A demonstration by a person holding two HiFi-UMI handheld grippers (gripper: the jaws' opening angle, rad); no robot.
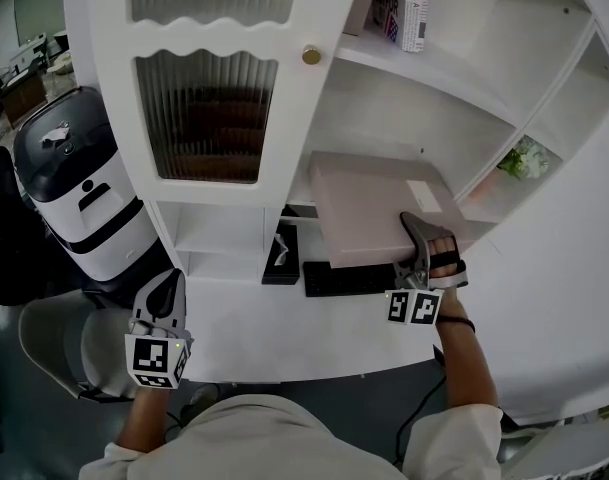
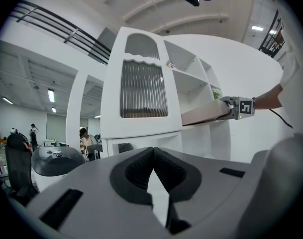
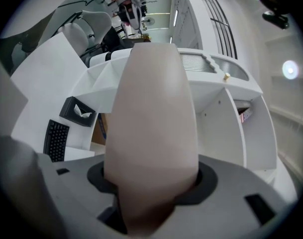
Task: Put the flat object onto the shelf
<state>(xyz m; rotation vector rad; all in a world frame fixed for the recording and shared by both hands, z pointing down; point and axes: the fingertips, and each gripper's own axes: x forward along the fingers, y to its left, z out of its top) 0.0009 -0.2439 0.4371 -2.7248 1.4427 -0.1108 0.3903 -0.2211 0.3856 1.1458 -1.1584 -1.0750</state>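
**Flat object partway into the shelf, not yet let go**

The right gripper pinches the near edge of the flat object, a pale pinkish slab. In the right gripper view the slab fills the space between the jaws, and both pads press on it. From the gripper the slab stretches away toward 11 o'clock. Its far part is already inside the open compartment of the white shelf, and the near part hangs out over the bench. I cannot tell whether its underside touches the shelf board or hovers just above it.

At 2 o'clock from the gripper a small green plant sits deeper in the same compartment. At 8 o'clock a black keyboard lies on the bench, under the slab's overhang.

The left gripper hangs low at 8 o'clock, well apart from the shelf, its jaws pressed together on nothing.

As I judge it, the carry is done and the insertion is about half done. What is left is pushing the slab fully in, setting it flat and releasing it.
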